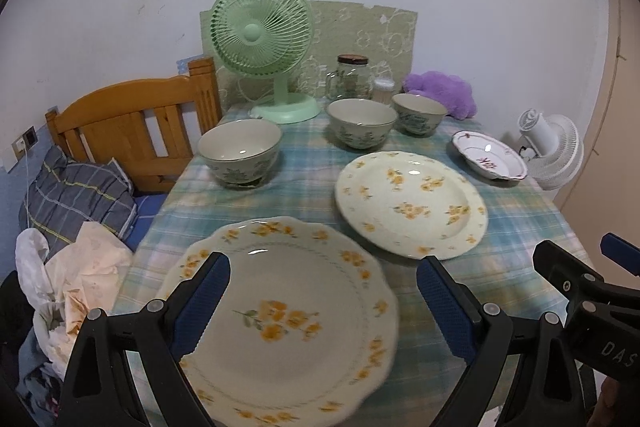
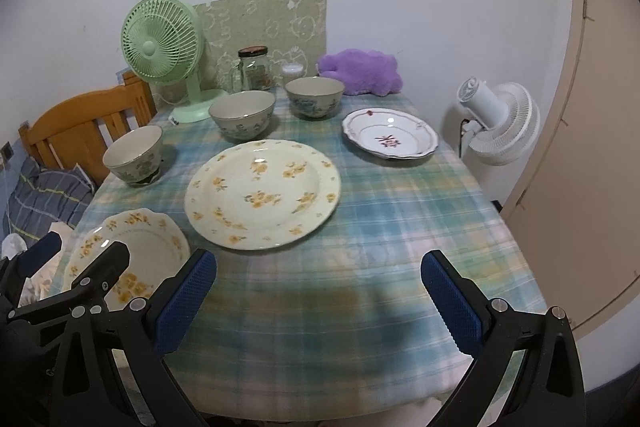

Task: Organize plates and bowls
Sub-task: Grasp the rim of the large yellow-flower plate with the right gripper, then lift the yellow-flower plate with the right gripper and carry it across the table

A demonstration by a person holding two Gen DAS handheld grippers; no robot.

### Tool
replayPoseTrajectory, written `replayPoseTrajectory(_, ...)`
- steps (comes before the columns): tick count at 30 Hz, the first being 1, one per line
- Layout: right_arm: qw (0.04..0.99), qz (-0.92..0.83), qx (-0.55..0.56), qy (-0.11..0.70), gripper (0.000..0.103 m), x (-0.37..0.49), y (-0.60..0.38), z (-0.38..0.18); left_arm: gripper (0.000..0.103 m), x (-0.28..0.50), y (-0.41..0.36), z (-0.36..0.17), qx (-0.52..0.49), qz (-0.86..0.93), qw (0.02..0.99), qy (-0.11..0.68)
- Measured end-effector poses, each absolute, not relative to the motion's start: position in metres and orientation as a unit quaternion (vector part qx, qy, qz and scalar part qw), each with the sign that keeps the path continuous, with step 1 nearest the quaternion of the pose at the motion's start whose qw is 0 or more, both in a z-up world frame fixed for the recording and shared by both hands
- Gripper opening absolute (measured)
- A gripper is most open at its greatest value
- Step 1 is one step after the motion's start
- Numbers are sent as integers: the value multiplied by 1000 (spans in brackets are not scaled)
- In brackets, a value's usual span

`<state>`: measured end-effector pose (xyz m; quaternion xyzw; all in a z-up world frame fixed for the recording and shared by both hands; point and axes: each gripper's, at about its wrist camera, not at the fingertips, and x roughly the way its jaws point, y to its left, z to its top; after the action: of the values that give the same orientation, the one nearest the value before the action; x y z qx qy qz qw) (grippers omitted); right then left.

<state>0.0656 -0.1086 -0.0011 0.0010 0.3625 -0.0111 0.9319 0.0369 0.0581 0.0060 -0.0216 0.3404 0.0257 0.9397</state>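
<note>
A scalloped plate with yellow flowers (image 1: 288, 311) (image 2: 132, 259) lies at the table's near left. My left gripper (image 1: 322, 301) hovers open just above it, blue pads wide apart. A larger yellow-flowered plate (image 1: 412, 203) (image 2: 262, 193) sits mid-table. A white plate with a red motif (image 1: 490, 155) (image 2: 390, 139) lies at the far right. Three floral bowls stand behind: one at the left (image 1: 239, 151) (image 2: 134, 155), one in the middle (image 1: 362, 123) (image 2: 242, 115), one further right (image 1: 419, 114) (image 2: 315, 97). My right gripper (image 2: 318, 293) is open over bare tablecloth near the front edge.
A green desk fan (image 1: 262, 43) (image 2: 162, 45), a glass jar (image 1: 352, 77) (image 2: 253, 67) and a purple plush (image 1: 442, 93) (image 2: 362, 71) line the back by the wall. A wooden chair (image 1: 132, 119) stands left; a white fan (image 2: 500, 123) stands right of the checked tablecloth (image 2: 400, 227).
</note>
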Motion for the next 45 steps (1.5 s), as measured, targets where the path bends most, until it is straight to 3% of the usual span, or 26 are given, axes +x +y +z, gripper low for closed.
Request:
replayPoseTrajectory(19, 900, 19, 0, 435, 103, 117, -5, -55, 95, 77, 140, -51, 8, 36, 901, 432)
replayPoseTrajectory(25, 883, 30, -4, 468, 96, 130, 19, -75, 94, 87, 161, -71, -5, 42, 886, 462)
replayPoseTrajectory(45, 851, 15, -13, 526, 91, 162, 49, -113, 91, 104, 163, -91, -7, -27, 867, 497)
